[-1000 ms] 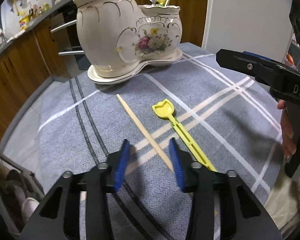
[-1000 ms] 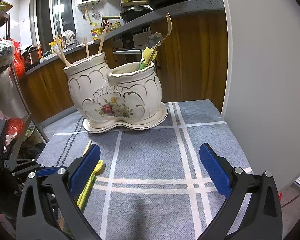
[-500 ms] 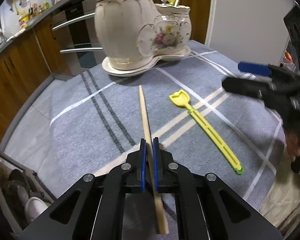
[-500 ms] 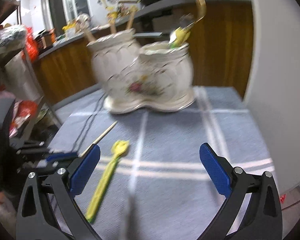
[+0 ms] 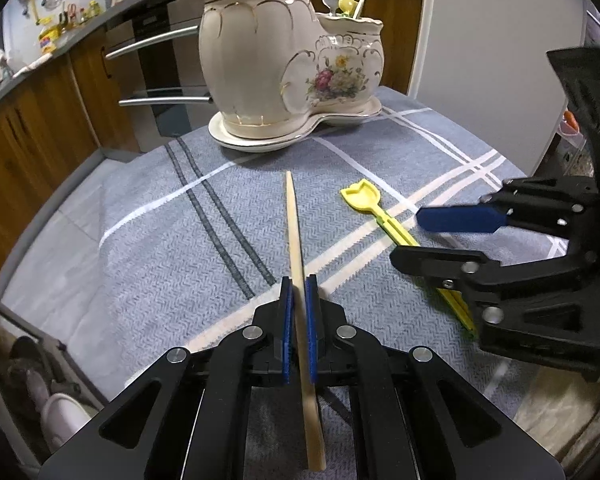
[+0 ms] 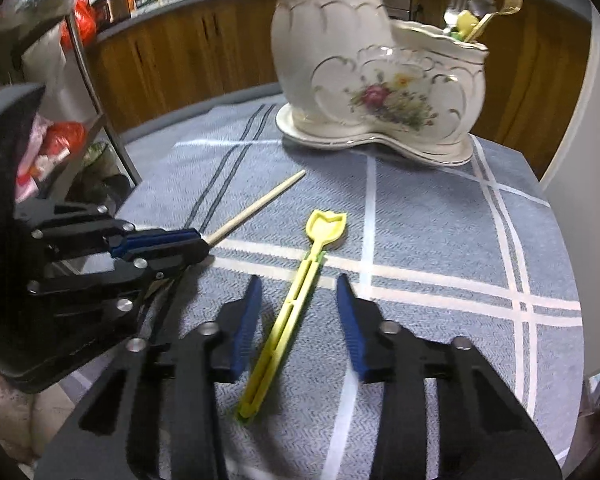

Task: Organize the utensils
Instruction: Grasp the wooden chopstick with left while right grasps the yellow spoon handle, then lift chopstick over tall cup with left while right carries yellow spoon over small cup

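Note:
A wooden chopstick (image 5: 293,224) lies on the grey checked cloth, and my left gripper (image 5: 297,282) is shut on its near part. In the right wrist view the left gripper (image 6: 202,242) holds the chopstick (image 6: 260,206) from the left. A yellow tulip-headed utensil (image 6: 326,226) lies between the blue pads of my right gripper (image 6: 298,280). Those jaws are closing, and the pads stand clear of its handle. The left wrist view shows the right gripper (image 5: 408,236) over the yellow utensil (image 5: 360,198). A floral ceramic two-part holder (image 5: 260,60) with forks and sticks stands at the back.
The holder (image 6: 380,80) sits on its own saucer near the table's far edge. Brown cabinets (image 5: 28,128) run behind and to the left. A white panel (image 5: 500,60) rises at the right. A shelf with red bags (image 6: 60,140) stands beyond the left table edge.
My left gripper closed on the chopstick, which now points straight ahead. My right gripper swung down over the yellow utensil and its jaws narrowed around the handle.

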`<action>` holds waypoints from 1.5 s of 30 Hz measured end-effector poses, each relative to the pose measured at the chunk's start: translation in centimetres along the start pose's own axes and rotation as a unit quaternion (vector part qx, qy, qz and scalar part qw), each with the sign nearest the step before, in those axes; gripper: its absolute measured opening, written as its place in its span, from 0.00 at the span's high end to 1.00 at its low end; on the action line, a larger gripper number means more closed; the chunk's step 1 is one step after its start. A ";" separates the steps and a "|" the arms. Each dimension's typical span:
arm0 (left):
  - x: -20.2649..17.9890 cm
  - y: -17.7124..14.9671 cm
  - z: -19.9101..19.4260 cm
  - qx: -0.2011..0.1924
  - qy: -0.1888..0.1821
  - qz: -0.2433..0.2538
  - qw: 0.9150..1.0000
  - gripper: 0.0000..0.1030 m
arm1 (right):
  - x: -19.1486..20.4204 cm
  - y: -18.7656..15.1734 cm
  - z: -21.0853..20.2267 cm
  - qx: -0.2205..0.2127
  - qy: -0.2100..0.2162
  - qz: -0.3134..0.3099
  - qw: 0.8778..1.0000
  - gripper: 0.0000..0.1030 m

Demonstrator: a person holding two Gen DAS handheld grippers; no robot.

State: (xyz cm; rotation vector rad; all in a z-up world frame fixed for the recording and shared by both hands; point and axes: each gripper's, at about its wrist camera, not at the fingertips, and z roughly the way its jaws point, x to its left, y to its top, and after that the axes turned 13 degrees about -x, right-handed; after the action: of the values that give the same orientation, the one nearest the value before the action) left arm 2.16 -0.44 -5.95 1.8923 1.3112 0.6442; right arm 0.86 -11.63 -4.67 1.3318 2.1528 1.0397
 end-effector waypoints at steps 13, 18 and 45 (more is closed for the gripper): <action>0.0 0.7 0.6 0.019 -0.015 -0.008 1.000 0.79 | -2.0 0.7 0.9 0.037 0.009 0.022 0.999 0.90; -1.1 1.2 1.4 0.042 -0.010 0.031 0.999 0.68 | -2.0 1.2 1.2 0.063 0.020 0.007 0.998 0.90; 0.8 0.6 -2.5 -0.023 -0.034 0.018 0.999 0.94 | -5.6 1.1 -4.8 -0.072 0.058 0.034 0.995 0.91</action>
State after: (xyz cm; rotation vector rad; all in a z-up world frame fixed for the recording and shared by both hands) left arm 0.94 0.92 -3.94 1.8886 1.2119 0.6167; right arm 0.90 -18.07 -1.04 1.3157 2.0803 1.3035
